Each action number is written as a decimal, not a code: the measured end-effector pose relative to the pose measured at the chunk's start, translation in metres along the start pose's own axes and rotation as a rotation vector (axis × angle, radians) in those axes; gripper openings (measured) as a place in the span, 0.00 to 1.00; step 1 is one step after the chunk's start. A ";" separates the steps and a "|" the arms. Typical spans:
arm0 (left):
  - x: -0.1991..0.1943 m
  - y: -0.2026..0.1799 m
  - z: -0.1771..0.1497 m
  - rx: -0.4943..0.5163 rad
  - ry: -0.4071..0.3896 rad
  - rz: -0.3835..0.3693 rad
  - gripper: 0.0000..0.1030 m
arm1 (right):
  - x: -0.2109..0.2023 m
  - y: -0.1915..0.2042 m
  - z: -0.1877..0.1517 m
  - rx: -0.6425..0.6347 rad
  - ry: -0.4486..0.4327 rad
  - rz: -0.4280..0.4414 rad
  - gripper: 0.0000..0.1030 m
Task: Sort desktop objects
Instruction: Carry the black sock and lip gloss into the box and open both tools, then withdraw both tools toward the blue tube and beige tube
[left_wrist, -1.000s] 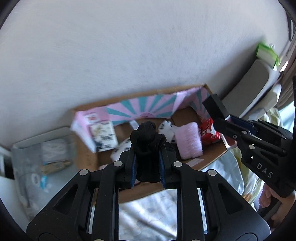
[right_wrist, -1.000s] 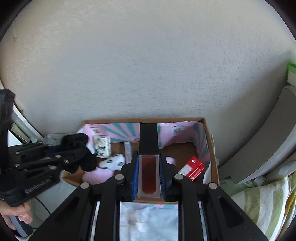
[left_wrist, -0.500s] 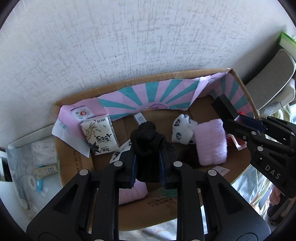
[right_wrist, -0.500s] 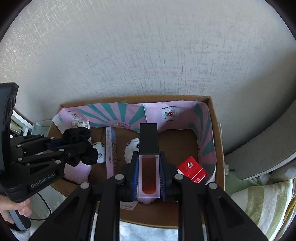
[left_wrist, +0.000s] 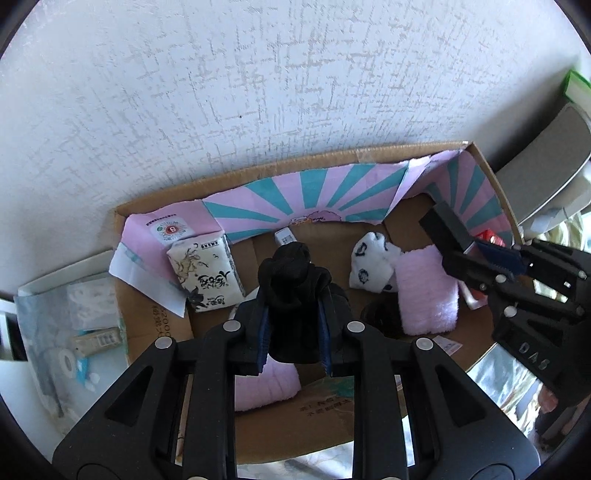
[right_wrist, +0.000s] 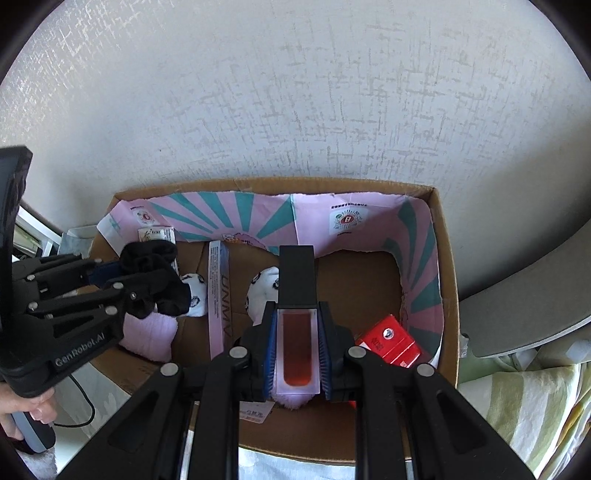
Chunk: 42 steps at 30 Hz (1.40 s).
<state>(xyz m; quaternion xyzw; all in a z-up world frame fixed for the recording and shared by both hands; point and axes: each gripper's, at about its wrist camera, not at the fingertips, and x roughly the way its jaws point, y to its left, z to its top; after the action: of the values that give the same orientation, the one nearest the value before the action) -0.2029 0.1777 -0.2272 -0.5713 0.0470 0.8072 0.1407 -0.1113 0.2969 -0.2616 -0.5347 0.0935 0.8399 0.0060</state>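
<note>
My left gripper (left_wrist: 291, 314) is shut on a bunched black sock (left_wrist: 291, 280) and holds it over the left half of an open cardboard box (left_wrist: 325, 417). It also shows in the right wrist view (right_wrist: 107, 280) with the sock (right_wrist: 155, 277). My right gripper (right_wrist: 297, 339) is shut on a clear bottle of red liquid with a black cap (right_wrist: 296, 314), held over the box middle (right_wrist: 448, 280). In the left wrist view the right gripper (left_wrist: 491, 254) comes in from the right.
Inside the box lie a tissue pack (left_wrist: 205, 269), pink towels (left_wrist: 424, 291), white patterned socks (left_wrist: 371, 266), a red carton (right_wrist: 388, 343) and a long pink strip box (right_wrist: 219, 295). A white wall stands behind. A clear bag (left_wrist: 66, 332) lies left, striped cloth (right_wrist: 517, 413) right.
Both grippers have moved forward and down toward the box, which now looks larger and closer. Both still hold their objects.
</note>
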 end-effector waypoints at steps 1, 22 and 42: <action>-0.001 0.001 0.001 -0.011 0.005 -0.011 0.33 | 0.000 0.001 0.000 -0.007 -0.003 -0.010 0.20; -0.101 0.044 -0.017 -0.117 -0.191 -0.283 1.00 | -0.052 0.020 -0.011 0.037 -0.165 -0.052 1.00; -0.162 0.135 -0.076 -0.234 -0.229 -0.170 1.00 | -0.084 0.131 -0.023 -0.064 -0.251 0.079 1.00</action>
<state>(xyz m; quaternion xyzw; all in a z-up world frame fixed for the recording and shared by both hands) -0.1219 0.0022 -0.1136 -0.4902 -0.1120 0.8521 0.1456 -0.0692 0.1725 -0.1757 -0.4210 0.0863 0.9023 -0.0324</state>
